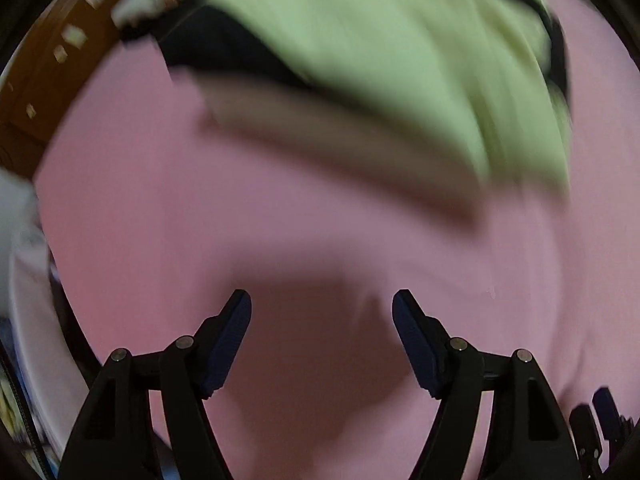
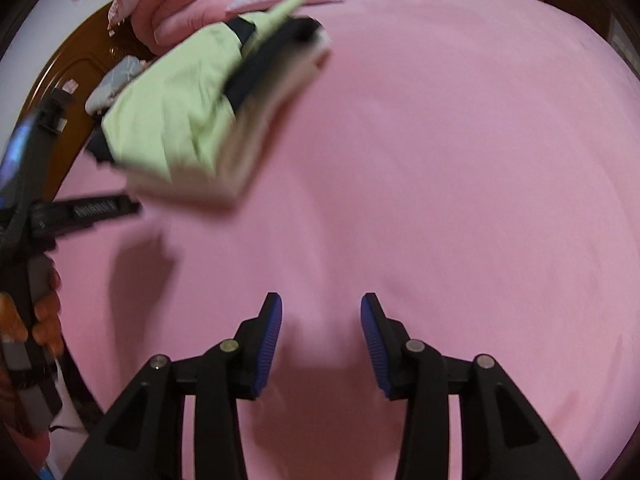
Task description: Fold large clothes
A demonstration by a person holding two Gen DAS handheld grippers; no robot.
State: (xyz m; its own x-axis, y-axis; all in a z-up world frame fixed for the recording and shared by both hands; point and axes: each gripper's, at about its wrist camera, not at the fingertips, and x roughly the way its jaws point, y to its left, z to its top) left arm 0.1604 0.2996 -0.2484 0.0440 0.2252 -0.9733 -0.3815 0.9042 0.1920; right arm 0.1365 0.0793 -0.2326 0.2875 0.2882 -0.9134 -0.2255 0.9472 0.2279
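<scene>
Clothes [image 2: 172,120] lay in a folded stack on the pink bedsheet [image 2: 440,160], near the bed's edge by the brown wooden floor [image 2: 80,76]: a light green garment with dark trim on top, pale folded layers under it. Both views were blurred. Left gripper [image 1: 322,312] pointed steeply down over bare sheet, jaws wide apart, nothing between them, stack well ahead of it. Right gripper [image 2: 321,314] likewise hung over bare sheet, jaws parted more narrowly, empty. A hand [image 2: 44,316] gripped the left tool's handle at the right view's left edge. Pink pillows [image 2: 180,4] sat beyond the stack.
</scene>
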